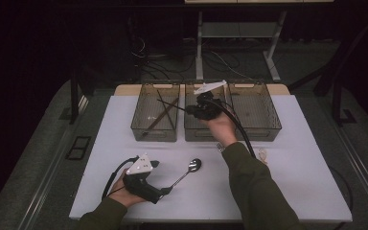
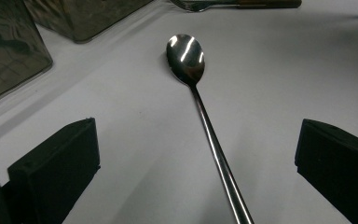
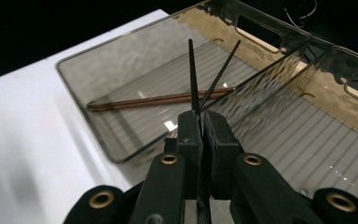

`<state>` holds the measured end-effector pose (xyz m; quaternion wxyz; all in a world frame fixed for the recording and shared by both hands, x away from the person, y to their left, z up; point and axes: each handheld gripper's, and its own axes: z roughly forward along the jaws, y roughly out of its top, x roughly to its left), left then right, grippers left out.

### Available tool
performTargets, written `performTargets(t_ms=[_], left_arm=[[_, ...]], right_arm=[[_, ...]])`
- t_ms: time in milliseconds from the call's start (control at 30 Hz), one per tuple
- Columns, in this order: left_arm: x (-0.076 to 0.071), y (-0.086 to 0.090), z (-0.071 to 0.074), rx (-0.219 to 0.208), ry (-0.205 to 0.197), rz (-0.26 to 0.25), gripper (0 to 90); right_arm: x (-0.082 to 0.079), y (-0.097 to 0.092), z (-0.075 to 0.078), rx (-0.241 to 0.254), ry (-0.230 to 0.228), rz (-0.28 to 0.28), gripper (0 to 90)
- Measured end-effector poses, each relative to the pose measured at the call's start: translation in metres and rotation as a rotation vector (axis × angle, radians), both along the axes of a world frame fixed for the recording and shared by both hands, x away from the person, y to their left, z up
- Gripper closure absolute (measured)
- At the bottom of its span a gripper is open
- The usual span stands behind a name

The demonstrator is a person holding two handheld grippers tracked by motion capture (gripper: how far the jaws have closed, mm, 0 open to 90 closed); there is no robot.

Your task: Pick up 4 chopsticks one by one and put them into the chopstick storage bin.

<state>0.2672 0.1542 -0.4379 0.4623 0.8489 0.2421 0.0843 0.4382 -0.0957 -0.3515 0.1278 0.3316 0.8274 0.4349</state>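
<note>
My right gripper (image 1: 192, 111) (image 3: 201, 122) hangs over the wall between the left bin (image 1: 139, 112) and the middle bin (image 1: 197, 135), shut on a pair of black chopsticks (image 1: 171, 104) (image 3: 193, 79). Their tips fan out over the left bin (image 3: 121, 56). A brown chopstick (image 1: 159, 119) (image 3: 158, 99) lies slanted on that bin's floor. Near the front of the white table (image 1: 292, 158), my left gripper (image 1: 164, 191) (image 2: 196, 135) rests open. A steel spoon (image 1: 191, 166) (image 2: 186, 58) lies with its handle running between the jaws, untouched by the pads.
A third smoky bin (image 1: 255, 112) stands at the back right, beside the middle one. A fork (image 2: 233, 4) with a brown handle lies beyond the spoon's bowl. The person's right sleeve (image 1: 254, 187) crosses the table's front right. The floor behind the table holds desk legs and cables.
</note>
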Motion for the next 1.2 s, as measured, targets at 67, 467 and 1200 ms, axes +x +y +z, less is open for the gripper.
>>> performTargets(t_ms=[67, 467, 1200], left_arm=[[-0.001, 0.0, 0.0, -0.006, 0.004, 0.003, 0.0], [0.0, 0.0, 0.0, 0.001, -0.001, -0.004, 0.0], [-0.001, 0.0, 0.0, -0.001, -0.003, -0.011, 0.0]], right_arm=[[0.005, 0.008, -0.002, -0.011, 0.005, 0.0, 85.9], [0.034, 0.058, -0.015, -0.085, 0.042, -0.027, 85.9], [0.048, 0.089, -0.024, -0.106, 0.089, -0.019, 68.1]])
